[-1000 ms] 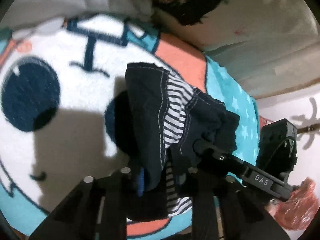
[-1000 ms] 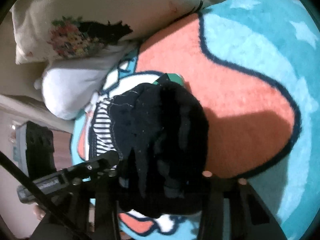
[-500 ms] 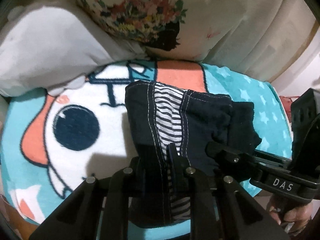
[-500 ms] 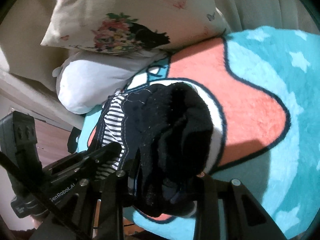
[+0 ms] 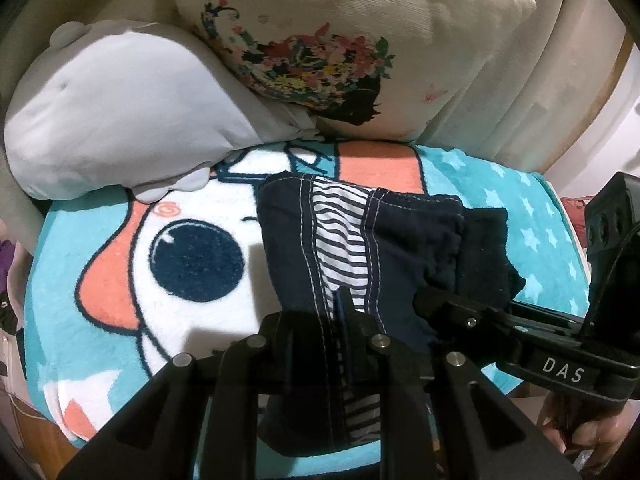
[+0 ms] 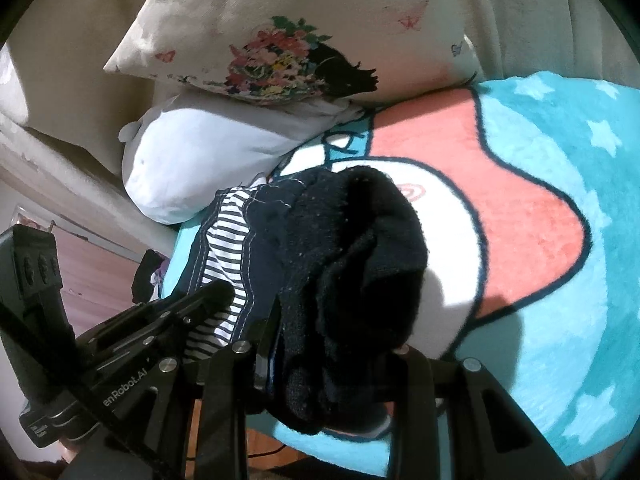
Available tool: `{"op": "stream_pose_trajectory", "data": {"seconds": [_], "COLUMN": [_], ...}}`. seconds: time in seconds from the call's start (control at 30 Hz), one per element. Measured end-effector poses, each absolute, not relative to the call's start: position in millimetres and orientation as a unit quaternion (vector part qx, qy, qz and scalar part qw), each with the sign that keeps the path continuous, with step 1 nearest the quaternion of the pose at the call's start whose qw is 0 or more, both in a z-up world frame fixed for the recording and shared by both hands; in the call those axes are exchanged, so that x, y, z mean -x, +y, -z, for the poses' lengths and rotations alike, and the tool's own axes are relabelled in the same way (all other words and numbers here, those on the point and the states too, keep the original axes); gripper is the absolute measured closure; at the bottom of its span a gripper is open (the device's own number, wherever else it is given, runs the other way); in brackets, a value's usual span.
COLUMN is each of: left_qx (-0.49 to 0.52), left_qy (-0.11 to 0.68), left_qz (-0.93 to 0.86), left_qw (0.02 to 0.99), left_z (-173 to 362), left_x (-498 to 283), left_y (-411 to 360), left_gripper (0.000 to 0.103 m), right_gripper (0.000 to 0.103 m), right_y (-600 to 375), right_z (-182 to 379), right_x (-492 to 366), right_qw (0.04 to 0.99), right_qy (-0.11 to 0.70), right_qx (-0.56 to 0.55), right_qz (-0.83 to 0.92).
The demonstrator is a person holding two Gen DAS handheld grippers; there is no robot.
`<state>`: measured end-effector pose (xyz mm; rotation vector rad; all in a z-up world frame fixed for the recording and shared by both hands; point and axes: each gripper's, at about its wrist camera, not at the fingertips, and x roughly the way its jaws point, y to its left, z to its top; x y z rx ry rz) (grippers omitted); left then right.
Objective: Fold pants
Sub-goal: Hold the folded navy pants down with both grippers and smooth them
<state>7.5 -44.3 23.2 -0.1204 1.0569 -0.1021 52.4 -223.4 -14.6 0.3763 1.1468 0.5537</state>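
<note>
Both grippers carry the bunched pants above the cartoon blanket.

Left wrist view: my left gripper has its fingers nearly together, pinching the dark pants at the striped seam, with the bundle hanging over the cartoon blanket, in front of the floral pillow. The right gripper bites the cloth just beside mine. Right wrist view: the right gripper has its fingers narrowly parted and clamped on a thick wad of the pants, above the blanket's white patch. I judge I should keep both grips level, spread them apart to flatten the cloth, then lower it squarely.
</note>
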Motion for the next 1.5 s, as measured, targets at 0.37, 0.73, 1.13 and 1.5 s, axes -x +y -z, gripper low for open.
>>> {"op": "stream_pose_trajectory", "data": {"seconds": [0.37, 0.73, 1.13, 1.5], "left_qx": [0.063, 0.061, 0.063, 0.065], "left_qy": [0.508, 0.518, 0.538, 0.553], "left_qz": [0.046, 0.048, 0.046, 0.038], "left_qw": [0.858, 0.852, 0.839, 0.83], "left_z": [-22, -14, 3, 15], "left_x": [-8, -18, -35, -58], "left_y": [-33, -42, -65, -82], "left_gripper": [0.086, 0.086, 0.086, 0.086], "right_gripper": [0.07, 0.07, 0.07, 0.07], "right_y": [-210, -221, -248, -266], "right_z": [16, 25, 39, 48], "right_x": [-52, -62, -82, -104], "right_qw": [0.787, 0.782, 0.773, 0.77], "right_qy": [0.537, 0.543, 0.556, 0.561], "right_qx": [-0.168, -0.173, -0.181, -0.17], "right_qz": [-0.254, -0.25, -0.246, -0.252]}}
